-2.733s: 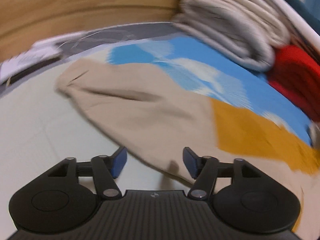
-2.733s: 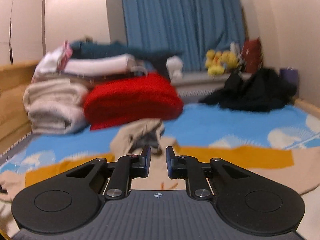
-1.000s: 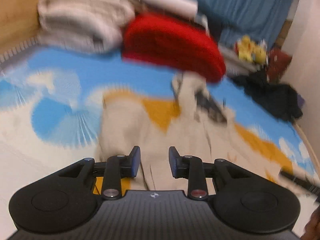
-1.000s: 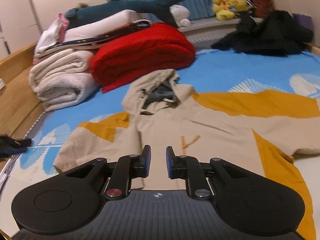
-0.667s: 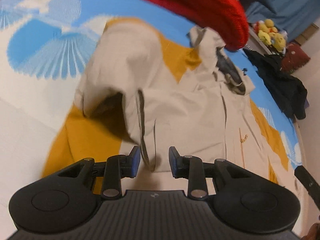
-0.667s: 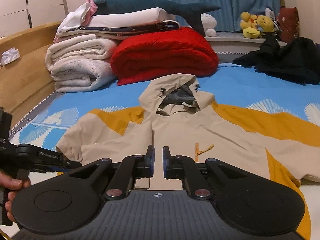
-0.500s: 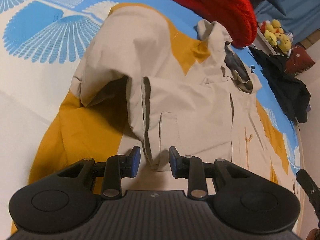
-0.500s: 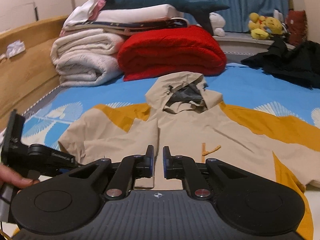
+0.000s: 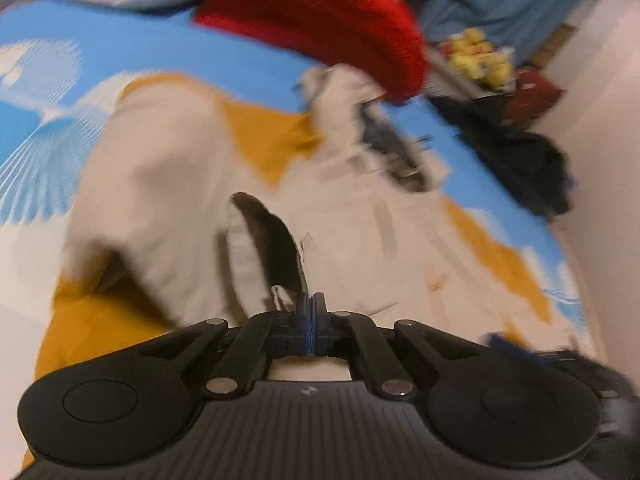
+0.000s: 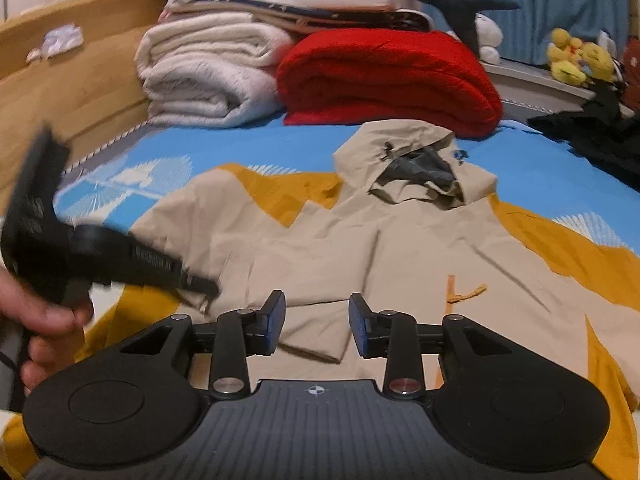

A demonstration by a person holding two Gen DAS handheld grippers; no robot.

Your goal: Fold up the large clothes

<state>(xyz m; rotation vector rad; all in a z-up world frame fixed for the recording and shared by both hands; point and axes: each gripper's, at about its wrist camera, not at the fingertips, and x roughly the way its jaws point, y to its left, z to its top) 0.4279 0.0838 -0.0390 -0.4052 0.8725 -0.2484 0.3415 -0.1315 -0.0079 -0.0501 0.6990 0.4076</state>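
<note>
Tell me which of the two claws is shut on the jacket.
The left claw: its fingers are pressed together on a lifted beige flap of the jacket. The right claw is open above the hem, gripping nothing.

Left claw (image 9: 311, 307) clamped on jacket (image 9: 256, 240) edge.

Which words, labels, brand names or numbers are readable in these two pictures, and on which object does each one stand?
No text can be read in either view.
jacket: a small blue mark by the hood, too small to read.
right gripper: only a round crosshair symbol on its body, no letters.
left gripper: a similar small mark, blurred.
</note>
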